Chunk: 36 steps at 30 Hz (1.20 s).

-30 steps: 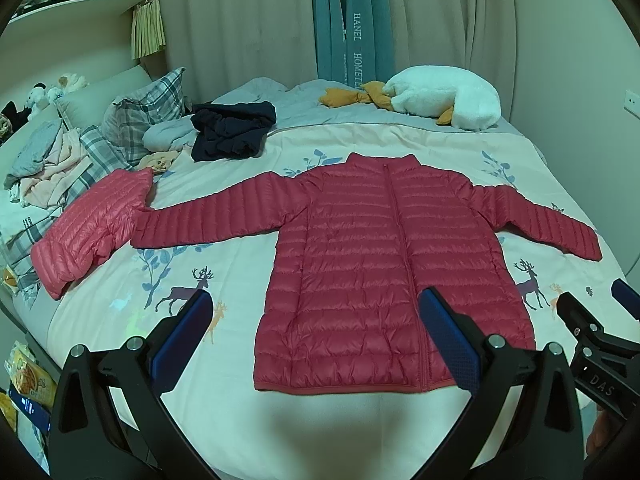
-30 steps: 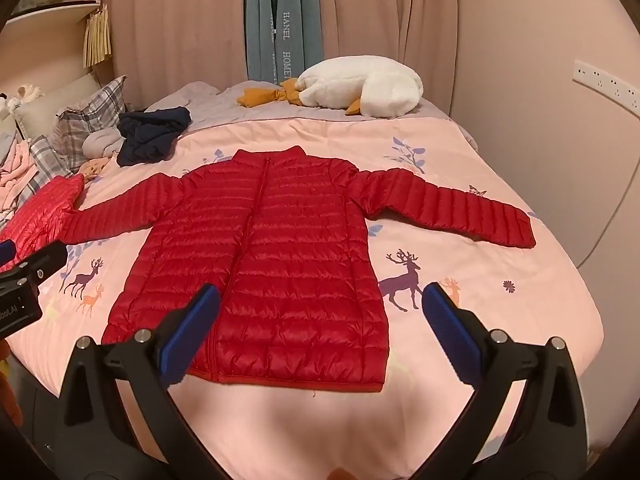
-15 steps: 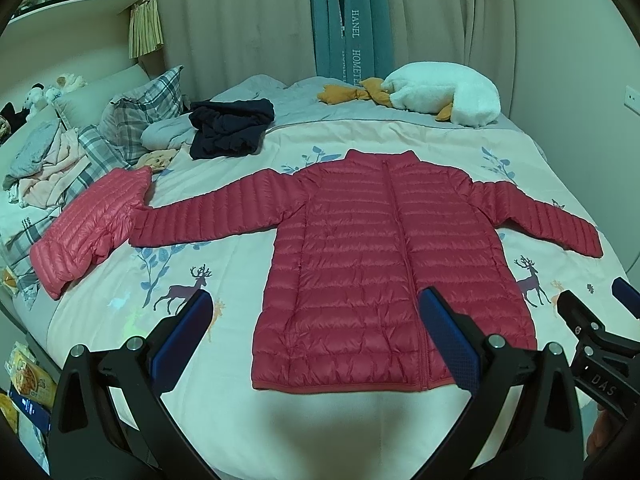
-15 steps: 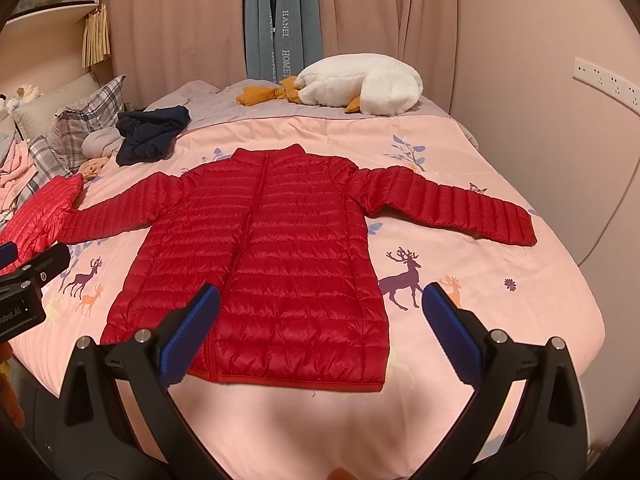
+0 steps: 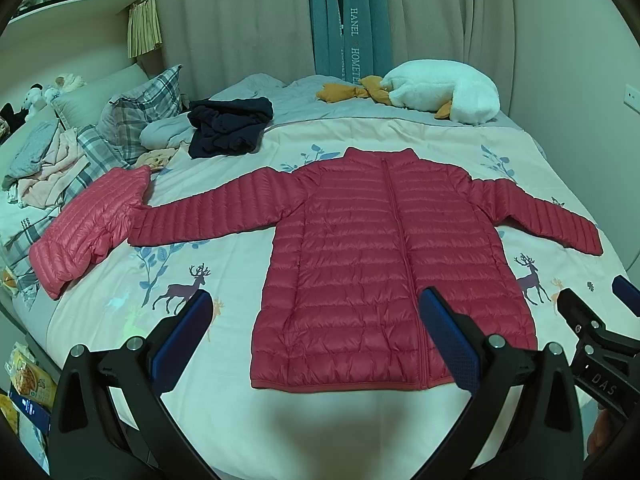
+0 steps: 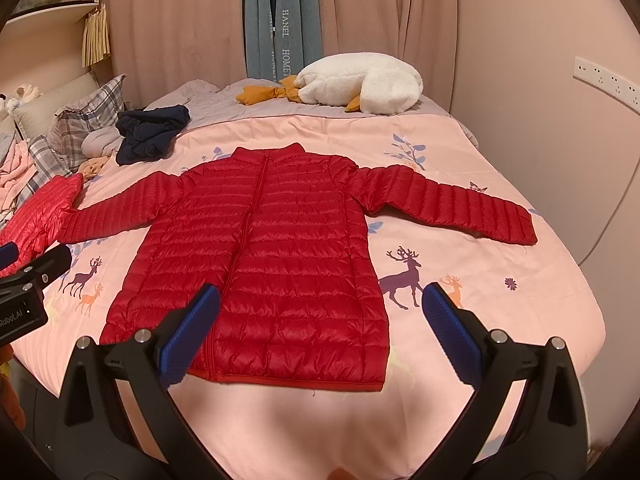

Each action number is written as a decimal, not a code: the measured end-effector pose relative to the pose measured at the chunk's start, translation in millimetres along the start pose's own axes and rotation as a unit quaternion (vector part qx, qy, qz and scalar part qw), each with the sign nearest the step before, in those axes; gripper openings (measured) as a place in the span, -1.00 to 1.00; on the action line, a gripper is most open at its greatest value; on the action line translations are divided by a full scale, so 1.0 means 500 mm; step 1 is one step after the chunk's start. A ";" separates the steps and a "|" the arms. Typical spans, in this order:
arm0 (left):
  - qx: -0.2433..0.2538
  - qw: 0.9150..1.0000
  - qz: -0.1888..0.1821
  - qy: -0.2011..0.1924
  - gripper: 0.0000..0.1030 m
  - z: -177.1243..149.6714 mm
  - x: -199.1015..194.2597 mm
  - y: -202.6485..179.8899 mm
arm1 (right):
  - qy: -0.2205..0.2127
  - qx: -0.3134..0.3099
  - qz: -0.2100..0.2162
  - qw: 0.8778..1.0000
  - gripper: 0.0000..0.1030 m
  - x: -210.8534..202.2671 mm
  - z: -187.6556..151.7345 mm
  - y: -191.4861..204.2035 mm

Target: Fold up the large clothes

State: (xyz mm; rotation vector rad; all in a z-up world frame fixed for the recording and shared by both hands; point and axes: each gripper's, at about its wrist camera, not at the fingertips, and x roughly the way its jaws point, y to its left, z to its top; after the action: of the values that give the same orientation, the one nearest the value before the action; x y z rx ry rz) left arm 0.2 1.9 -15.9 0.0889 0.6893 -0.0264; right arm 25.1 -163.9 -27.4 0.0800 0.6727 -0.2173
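A red quilted down jacket (image 5: 384,272) (image 6: 272,264) lies flat and zipped on the bed, front up, both sleeves stretched out sideways, hem toward me. My left gripper (image 5: 316,328) hovers open above the bed's near edge, short of the hem, nothing between its blue pads. My right gripper (image 6: 320,320) is open too, held over the hem's right half, empty. Each gripper shows at the edge of the other's view.
A folded pink down jacket (image 5: 88,224) touches the left cuff. A dark navy garment (image 5: 228,128), plaid pillows (image 5: 136,120) and a clothes pile (image 5: 36,168) lie at the back left. A white goose plush (image 5: 436,92) rests by the curtains. The wall runs close on the right.
Both views have shifted very slightly; the jacket lies unmoved and both grippers stay open.
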 end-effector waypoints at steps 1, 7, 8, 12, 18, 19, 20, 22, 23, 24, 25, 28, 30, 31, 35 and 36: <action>0.000 1.000 0.000 0.001 0.97 0.002 0.000 -0.003 | 0.000 0.000 0.000 1.000 0.96 0.000 -0.001 0.000; 0.001 1.000 0.001 0.001 0.97 0.001 0.000 -0.003 | 0.000 0.000 0.000 1.000 0.96 0.002 -0.002 0.000; 0.002 1.000 0.001 0.001 0.97 0.001 0.000 -0.003 | 0.000 0.000 0.000 1.000 0.96 0.003 -0.002 0.000; 0.002 1.000 0.001 0.002 0.97 0.002 0.000 -0.003 | 0.001 0.000 0.000 1.000 0.96 0.002 -0.001 0.000; 0.002 1.000 0.001 0.002 0.97 0.002 0.000 -0.004 | 0.001 0.000 0.000 1.000 0.96 0.003 -0.001 0.001; 0.002 1.000 0.001 0.002 0.97 0.003 0.000 -0.004 | 0.001 0.000 0.000 1.000 0.96 0.004 -0.002 0.001; 0.002 1.000 0.001 0.002 0.97 0.004 0.000 -0.005 | 0.001 0.000 0.000 1.000 0.96 0.004 -0.003 0.000; 0.002 1.000 0.001 0.003 0.97 0.002 0.000 -0.004 | 0.001 0.000 0.000 1.000 0.96 0.003 -0.002 0.000; 0.002 1.000 0.001 0.003 0.97 0.002 0.000 -0.003 | 0.001 0.000 0.000 1.000 0.96 0.003 -0.002 0.000; 0.002 1.000 0.001 0.003 0.97 0.003 0.000 -0.004 | 0.001 0.000 0.000 1.000 0.96 0.003 -0.002 0.000; 0.002 1.000 0.001 0.002 0.97 0.003 0.000 -0.005 | 0.001 0.000 0.000 1.000 0.96 0.003 -0.002 0.000; 0.003 1.000 0.003 0.002 0.97 0.001 0.001 -0.006 | 0.001 0.000 0.000 1.000 0.96 0.004 -0.003 0.001; 0.003 1.000 0.003 0.003 0.97 -0.002 0.002 -0.005 | 0.001 0.000 0.000 1.000 0.96 0.003 -0.002 0.001; 0.004 1.000 0.003 0.004 0.97 -0.004 0.003 -0.006 | 0.001 0.000 0.000 1.000 0.96 0.004 -0.003 0.001; 0.005 1.000 0.003 0.004 0.97 -0.010 0.003 -0.006 | 0.001 0.000 0.000 1.000 0.96 0.002 -0.002 0.001; 0.004 1.000 0.003 0.004 0.97 -0.007 0.004 -0.007 | 0.002 0.000 -0.001 1.000 0.96 0.003 -0.002 0.001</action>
State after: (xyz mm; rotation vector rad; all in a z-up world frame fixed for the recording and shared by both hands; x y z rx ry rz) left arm -0.7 -1.3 -19.9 0.0987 0.6963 -0.0236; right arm 25.8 -163.4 -29.2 0.0792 0.6761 -0.2185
